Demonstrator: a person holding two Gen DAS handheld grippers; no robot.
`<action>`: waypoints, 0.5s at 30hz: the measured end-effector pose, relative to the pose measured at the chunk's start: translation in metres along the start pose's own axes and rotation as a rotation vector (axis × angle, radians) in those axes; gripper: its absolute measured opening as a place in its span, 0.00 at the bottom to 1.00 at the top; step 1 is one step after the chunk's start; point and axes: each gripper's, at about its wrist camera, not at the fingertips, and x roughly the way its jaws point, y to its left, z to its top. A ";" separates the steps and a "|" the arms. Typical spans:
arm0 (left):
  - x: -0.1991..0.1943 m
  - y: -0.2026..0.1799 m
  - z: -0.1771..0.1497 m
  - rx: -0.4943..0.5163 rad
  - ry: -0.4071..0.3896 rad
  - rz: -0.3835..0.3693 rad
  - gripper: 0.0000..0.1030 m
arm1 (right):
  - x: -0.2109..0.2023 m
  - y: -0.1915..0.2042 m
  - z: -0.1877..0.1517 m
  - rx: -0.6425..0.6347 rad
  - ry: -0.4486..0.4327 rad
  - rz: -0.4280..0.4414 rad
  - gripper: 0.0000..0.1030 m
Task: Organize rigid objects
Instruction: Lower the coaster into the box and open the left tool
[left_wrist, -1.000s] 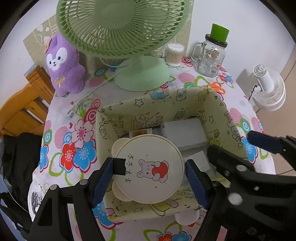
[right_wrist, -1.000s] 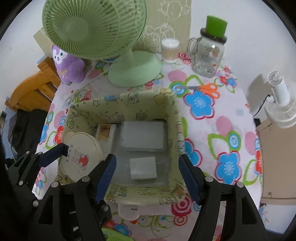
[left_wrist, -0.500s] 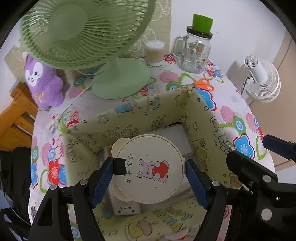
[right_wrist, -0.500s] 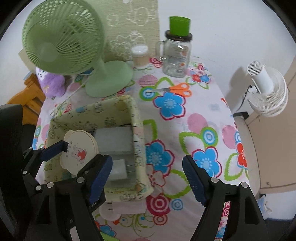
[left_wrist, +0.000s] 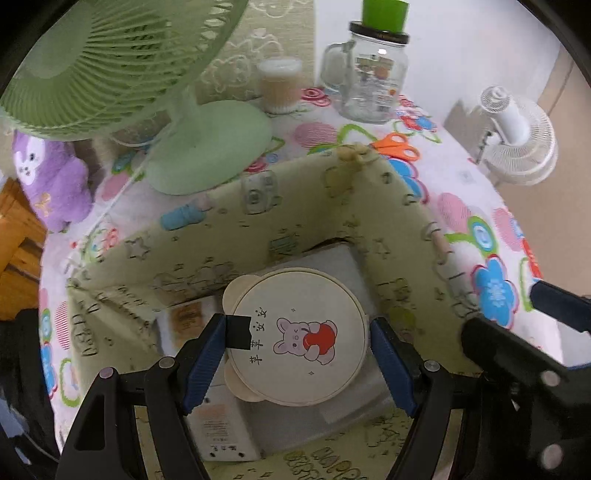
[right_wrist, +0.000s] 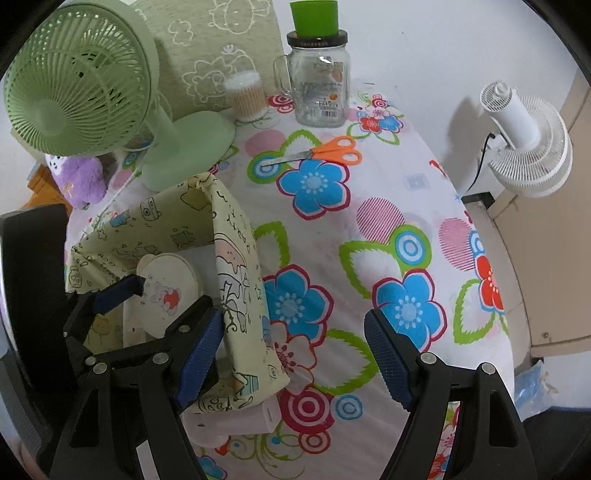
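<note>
Holding the round cream bunny lid tight, the left gripper hung inside the yellow-green cartoon cloth box. The right gripper was wide open, holding nothing, over the flowery tablecloth.

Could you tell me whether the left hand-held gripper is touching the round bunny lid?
Touching. The left wrist view shows the left hand-held gripper with both blue pads pressed against opposite edges of the round bunny lid, holding it over the fabric storage box.
</note>
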 end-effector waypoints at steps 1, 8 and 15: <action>0.000 -0.001 0.000 0.007 -0.001 0.001 0.79 | 0.001 0.001 0.000 0.005 -0.001 -0.002 0.78; -0.004 -0.002 -0.002 0.010 -0.019 0.057 0.93 | 0.003 0.004 0.000 0.006 0.001 -0.003 0.78; -0.011 0.002 -0.007 0.004 -0.026 0.073 0.96 | -0.002 0.011 -0.003 -0.015 -0.007 0.006 0.79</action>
